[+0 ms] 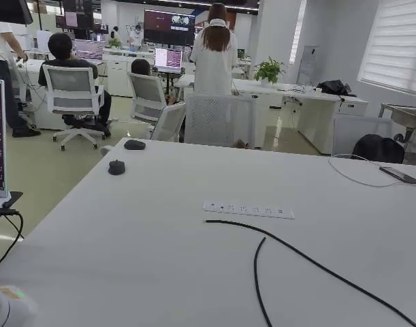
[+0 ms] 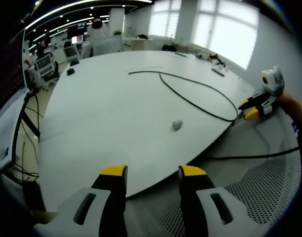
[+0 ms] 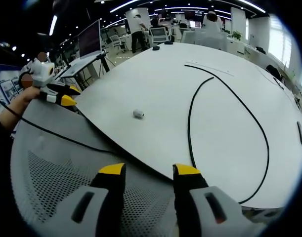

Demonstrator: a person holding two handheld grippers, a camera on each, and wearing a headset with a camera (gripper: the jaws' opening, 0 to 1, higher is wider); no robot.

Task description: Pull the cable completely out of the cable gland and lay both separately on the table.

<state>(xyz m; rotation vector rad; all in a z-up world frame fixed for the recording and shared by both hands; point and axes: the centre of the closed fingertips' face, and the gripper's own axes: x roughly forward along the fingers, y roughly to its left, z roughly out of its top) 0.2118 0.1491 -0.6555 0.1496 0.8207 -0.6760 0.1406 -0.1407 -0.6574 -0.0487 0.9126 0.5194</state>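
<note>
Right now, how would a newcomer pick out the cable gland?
Start at the big white table and look along its near edge. The cable gland is a small pale grey stub lying alone on bare tabletop, apart from the long black cable.

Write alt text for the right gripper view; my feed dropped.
A small grey cable gland lies alone on the white table, apart from a long black cable curving across the tabletop. The right gripper is open and empty above a mesh chair.
</note>
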